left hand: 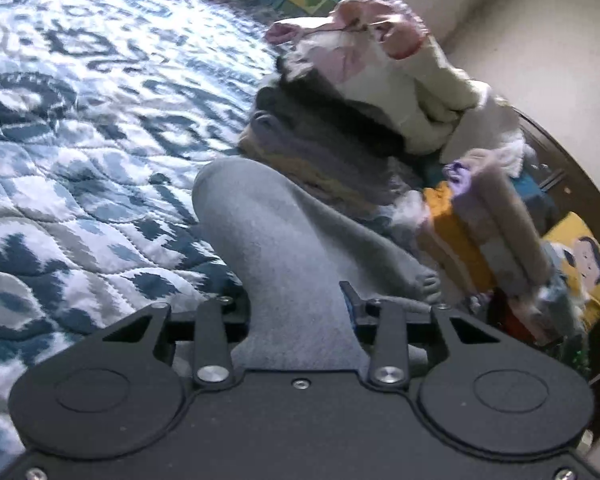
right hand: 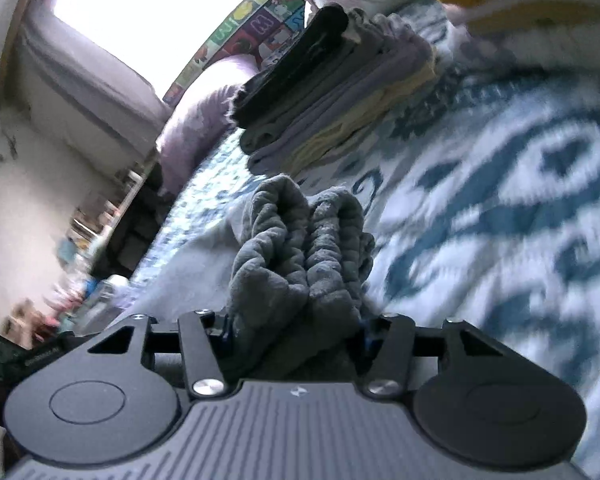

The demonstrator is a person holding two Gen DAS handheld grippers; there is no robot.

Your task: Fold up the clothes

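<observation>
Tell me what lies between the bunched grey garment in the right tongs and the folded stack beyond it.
Right wrist view: only bare blue-and-white quilt separates the grey garment from the folded stack.

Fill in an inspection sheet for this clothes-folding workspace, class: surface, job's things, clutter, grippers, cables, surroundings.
Surface: blue-and-white patterned quilt on a bed.
Job's things: grey garment, held at both ends; stack of folded clothes on the quilt; a second folded stack; an unfolded heap.
Clutter: yellow cushion with a face.
Grippers: left hand-held gripper shut on the grey garment; right hand-held gripper shut on its bunched end.
Cables: nothing seen.
Surroundings: bright window, colourful picture panel, pale wall.
</observation>
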